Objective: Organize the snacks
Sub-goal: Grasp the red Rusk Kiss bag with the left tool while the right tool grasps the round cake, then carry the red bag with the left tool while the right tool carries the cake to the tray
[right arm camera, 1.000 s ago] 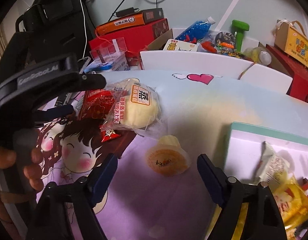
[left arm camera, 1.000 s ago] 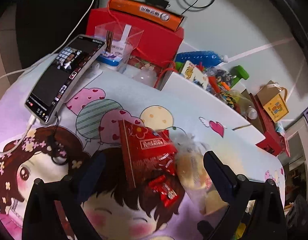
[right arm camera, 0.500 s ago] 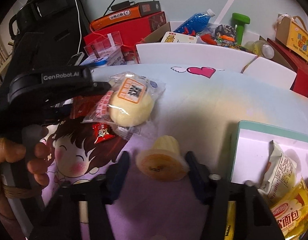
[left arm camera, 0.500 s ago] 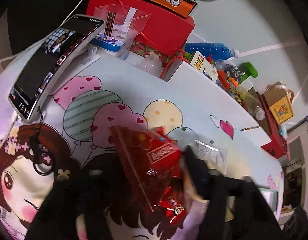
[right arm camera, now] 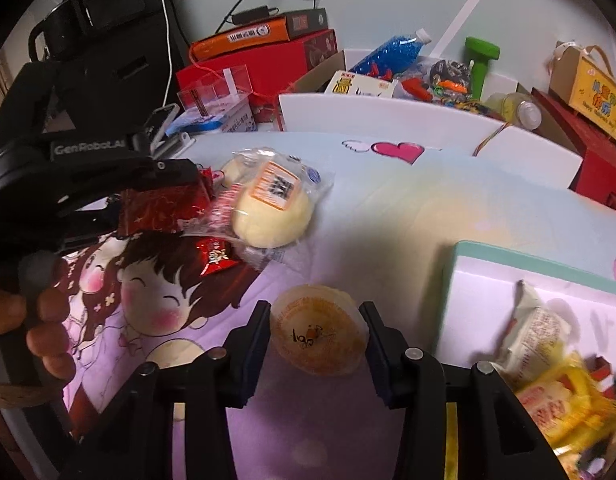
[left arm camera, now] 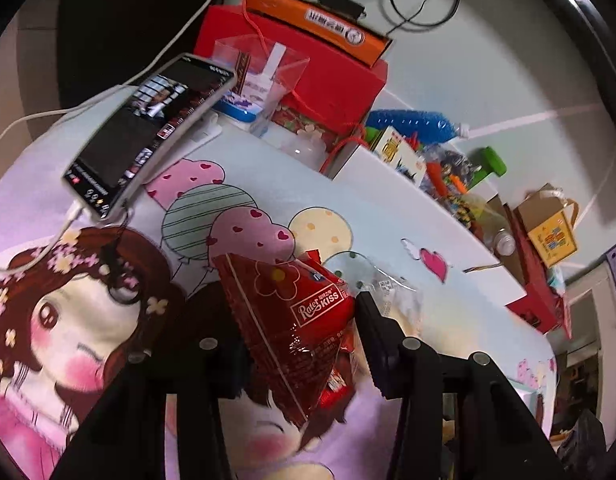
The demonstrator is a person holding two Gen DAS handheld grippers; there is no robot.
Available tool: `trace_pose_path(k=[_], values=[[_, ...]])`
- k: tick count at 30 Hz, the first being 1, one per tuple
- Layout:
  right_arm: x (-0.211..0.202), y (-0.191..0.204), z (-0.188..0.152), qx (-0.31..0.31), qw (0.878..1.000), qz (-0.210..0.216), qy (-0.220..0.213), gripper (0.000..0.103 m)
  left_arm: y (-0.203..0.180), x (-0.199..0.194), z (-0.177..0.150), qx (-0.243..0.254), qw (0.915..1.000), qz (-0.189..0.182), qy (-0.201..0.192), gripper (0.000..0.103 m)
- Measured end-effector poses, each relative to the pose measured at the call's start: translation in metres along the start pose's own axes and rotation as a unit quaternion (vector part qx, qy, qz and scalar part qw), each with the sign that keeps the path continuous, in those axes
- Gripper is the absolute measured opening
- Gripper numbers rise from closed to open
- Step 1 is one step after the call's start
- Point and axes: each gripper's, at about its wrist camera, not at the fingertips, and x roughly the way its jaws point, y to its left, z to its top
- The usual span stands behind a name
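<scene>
while the person's hand (right arm camera: 36, 320) wraps the dark handle at the far left of the right wrist view, the left gripper (left arm camera: 296, 332) points steeply down over the cartoon-print table cover (left arm camera: 88, 320), its jaws closing with the red snack packet (left arm camera: 292, 320) pinched between them. that packet is shiny, wedge-shaped, printed with flowers and a white brand label, and its lower end looks raised off the cover. a small red candy wrapper (right arm camera: 216, 256) lies on the cover just below it, and a bagged pale bun (right arm camera: 272, 216) with an orange label rests against the packet's right side, crowding the left gripper's right finger.

behind, a phone (left arm camera: 148, 136) leans on a stand with a white cable, next to a clear plastic box (left arm camera: 260, 80) and a red box (left arm camera: 308, 68) topped by an orange one. a white bin (right arm camera: 388, 120) of toys stands beyond the table edge.

further right, the right gripper (right arm camera: 316, 336) also tilts steeply down, its jaws closing on the jelly cup (right arm camera: 318, 334), both pads against its sides. the cup is round, orange-yellow, its foil lid facing the camera, sitting low between the fingers over the purple part of the cover. at the right edge, a white tray (right arm camera: 488, 280) with a mint rim holds a cream packet (right arm camera: 540, 328) and yellow snack bags (right arm camera: 560, 404), blurred.
</scene>
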Motion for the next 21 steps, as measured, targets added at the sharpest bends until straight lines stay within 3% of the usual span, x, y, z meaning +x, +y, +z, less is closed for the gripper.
trace_pose_path(k=[9,21], values=[[-0.061,-0.001,0.0,-0.005,0.999,-0.011,-0.03,0.048,-0.018,-0.059,-0.021,-0.011,0.9992,-0.023,-0.03,0.049],[-0.136,-0.038,-0.026,0.034,0.996,-0.037,-0.068,0.048,-0.065,-0.111,-0.064,0.045,0.9958,-0.068,-0.042,0.049]])
